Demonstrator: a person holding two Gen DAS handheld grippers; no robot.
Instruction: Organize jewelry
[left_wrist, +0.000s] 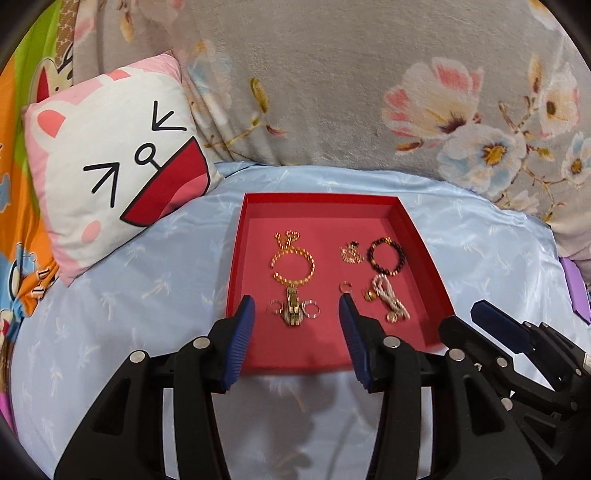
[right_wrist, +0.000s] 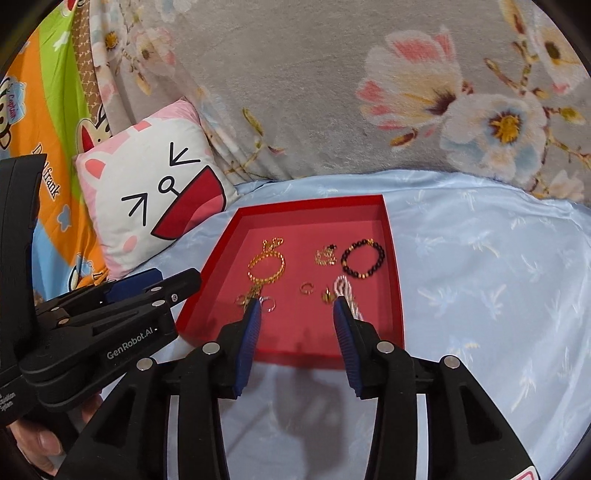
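A red tray (left_wrist: 321, 197) (right_wrist: 310, 208) lies on a light-blue sheet (left_wrist: 147, 295). In it are a gold bead necklace (left_wrist: 293, 264) (right_wrist: 266, 267) with a pendant, two silver rings (left_wrist: 312, 308), a small gold ring (left_wrist: 345, 287) (right_wrist: 306, 288), a gold chain clump (left_wrist: 349, 253) (right_wrist: 325, 255), a dark bead bracelet (left_wrist: 387, 255) (right_wrist: 363, 258) and a white pearl strand (left_wrist: 388, 299) (right_wrist: 345, 288). My left gripper (left_wrist: 296, 302) (right_wrist: 179, 277) hovers open over the tray's near left part, holding nothing. My right gripper (right_wrist: 297, 305) (left_wrist: 460, 315) is open beside it, over the near edge, also holding nothing.
A cat-face pillow (left_wrist: 118, 166) (right_wrist: 155, 206) leans at the back left. A grey floral blanket (left_wrist: 369, 92) rises behind the tray. A purple object (left_wrist: 576, 291) sits at the far right edge. A person's hand (right_wrist: 40, 443) grips the left tool.
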